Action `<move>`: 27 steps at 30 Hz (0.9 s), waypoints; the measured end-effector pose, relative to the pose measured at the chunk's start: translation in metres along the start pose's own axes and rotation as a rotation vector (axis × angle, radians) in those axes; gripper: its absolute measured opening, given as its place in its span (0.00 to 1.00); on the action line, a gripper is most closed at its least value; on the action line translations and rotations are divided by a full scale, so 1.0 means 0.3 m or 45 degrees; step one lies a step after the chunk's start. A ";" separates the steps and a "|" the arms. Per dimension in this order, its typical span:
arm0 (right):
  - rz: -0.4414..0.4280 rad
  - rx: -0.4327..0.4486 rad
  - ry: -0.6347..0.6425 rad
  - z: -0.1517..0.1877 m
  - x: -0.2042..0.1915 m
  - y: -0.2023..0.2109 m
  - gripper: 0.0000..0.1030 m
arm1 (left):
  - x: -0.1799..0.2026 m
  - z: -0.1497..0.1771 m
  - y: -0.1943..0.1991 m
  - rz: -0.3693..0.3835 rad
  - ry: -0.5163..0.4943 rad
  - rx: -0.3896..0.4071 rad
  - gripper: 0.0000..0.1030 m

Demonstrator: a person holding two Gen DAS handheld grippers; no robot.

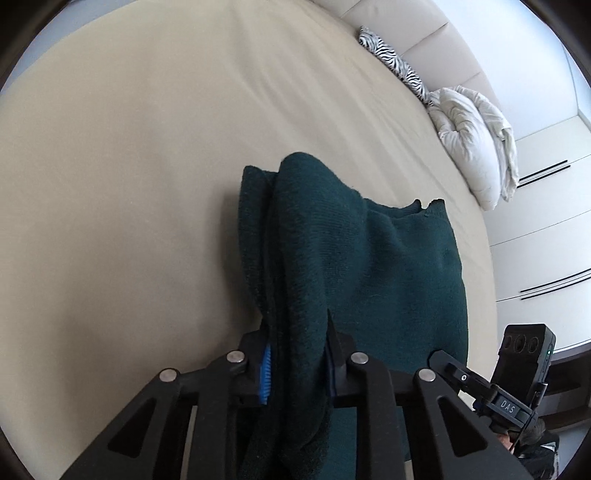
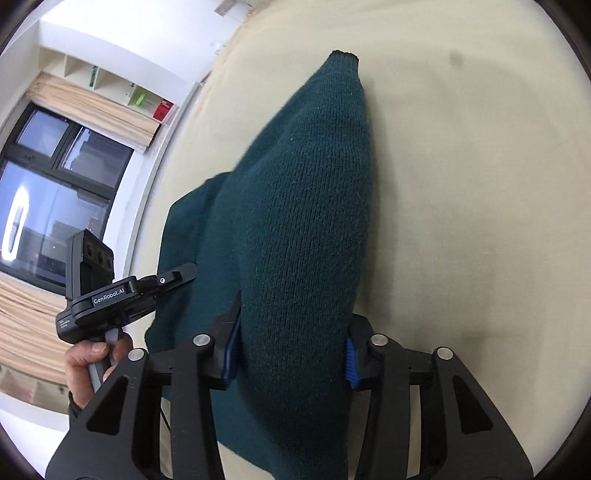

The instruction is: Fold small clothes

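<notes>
A dark green knitted garment (image 1: 369,258) lies partly folded on a beige bed sheet (image 1: 129,166). My left gripper (image 1: 299,369) is shut on a bunched thick edge of it, which rises between the blue pads. In the right wrist view the same garment (image 2: 295,203) drapes up over my right gripper (image 2: 291,354), whose fingers are shut on a wide fold of the knit. The other gripper (image 2: 110,291) shows at the left, held in a hand, touching the garment's left edge. The right gripper's body (image 1: 517,376) shows at the lower right of the left wrist view.
A zebra-print pillow (image 1: 395,62) and a white crumpled duvet (image 1: 476,147) lie at the far right of the bed, by a padded headboard (image 1: 424,33). White wardrobe doors (image 1: 546,240) stand to the right. A window (image 2: 55,184) and shelves (image 2: 110,85) are beyond the bed's left edge.
</notes>
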State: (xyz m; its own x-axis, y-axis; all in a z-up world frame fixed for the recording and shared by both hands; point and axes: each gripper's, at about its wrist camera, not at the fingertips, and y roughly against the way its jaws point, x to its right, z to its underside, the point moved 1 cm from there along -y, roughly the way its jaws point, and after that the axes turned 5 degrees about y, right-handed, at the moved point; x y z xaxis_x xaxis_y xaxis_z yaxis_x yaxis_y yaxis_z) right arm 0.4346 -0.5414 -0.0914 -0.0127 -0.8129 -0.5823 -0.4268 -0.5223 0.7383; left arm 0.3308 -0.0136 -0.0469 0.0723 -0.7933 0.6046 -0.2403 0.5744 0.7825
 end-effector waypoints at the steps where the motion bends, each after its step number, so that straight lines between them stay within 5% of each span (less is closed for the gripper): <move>1: -0.004 0.013 0.008 0.012 -0.013 0.030 0.38 | 0.009 0.011 0.017 0.017 -0.001 0.001 0.22; 10: -0.128 0.111 0.033 0.252 -0.084 0.385 0.38 | 0.132 0.319 0.238 0.116 -0.148 0.042 0.22; 16: -0.173 0.141 -0.022 0.505 -0.023 0.543 0.38 | 0.177 0.565 0.252 0.102 -0.272 0.040 0.22; 21: -0.151 0.138 -0.059 0.658 0.034 0.555 0.38 | 0.146 0.681 0.153 0.066 -0.303 0.008 0.23; 25: -0.061 0.062 -0.190 0.745 0.153 0.434 0.44 | 0.040 0.696 0.008 0.013 -0.222 -0.057 0.29; 27: -0.162 0.115 -0.284 0.788 0.217 0.429 0.47 | 0.002 0.699 0.004 0.076 -0.166 -0.044 0.30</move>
State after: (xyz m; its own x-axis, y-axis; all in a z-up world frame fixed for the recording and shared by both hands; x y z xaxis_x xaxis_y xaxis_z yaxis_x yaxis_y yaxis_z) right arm 0.1651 -0.6005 -0.1147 -0.1485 -0.6599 -0.7366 -0.5164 -0.5835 0.6268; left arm 0.1277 -0.0557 -0.0770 -0.0681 -0.7758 0.6273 -0.2068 0.6261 0.7518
